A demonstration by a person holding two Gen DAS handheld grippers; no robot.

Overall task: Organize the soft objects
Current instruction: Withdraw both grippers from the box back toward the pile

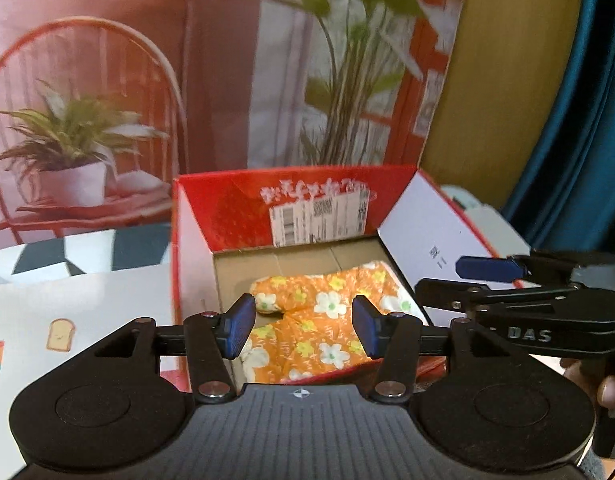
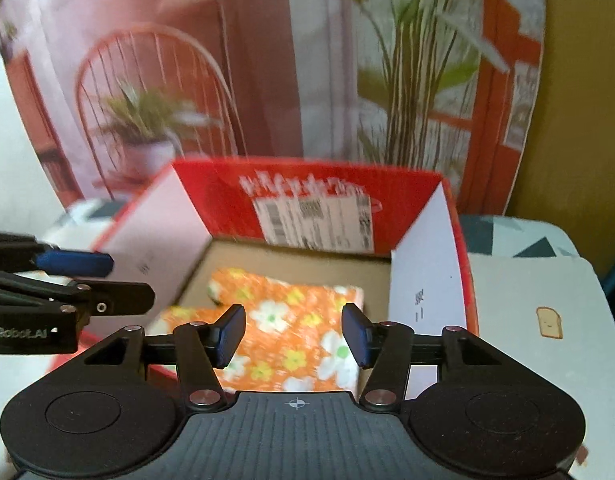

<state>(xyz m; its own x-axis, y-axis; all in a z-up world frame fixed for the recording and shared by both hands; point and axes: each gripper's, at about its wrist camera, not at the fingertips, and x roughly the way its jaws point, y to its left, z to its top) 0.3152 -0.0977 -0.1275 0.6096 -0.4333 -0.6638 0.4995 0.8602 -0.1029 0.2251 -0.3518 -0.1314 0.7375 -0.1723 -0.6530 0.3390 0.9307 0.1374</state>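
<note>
A folded orange cloth with white and yellow flowers (image 1: 315, 320) (image 2: 291, 320) lies flat on the floor of an open red cardboard box (image 1: 235, 216) (image 2: 211, 196). My left gripper (image 1: 303, 328) hangs above the box's near side, open, with nothing between its blue pads; the cloth shows through the gap below. My right gripper (image 2: 293, 334) stands open over the cloth in the same way, holding nothing. Each gripper shows side-on in the other's view: the right gripper (image 1: 467, 280) at the box's right flap, the left gripper (image 2: 103, 280) at the left flap.
The box's white side flaps (image 1: 431, 240) (image 2: 423, 288) stand up on both sides. It rests on a white tablecloth printed with toast and ice lollies (image 1: 59, 334) (image 2: 547, 322). A backdrop showing a chair and plants (image 1: 87, 120) rises behind it. A person's hand (image 1: 611, 392) shows at the right.
</note>
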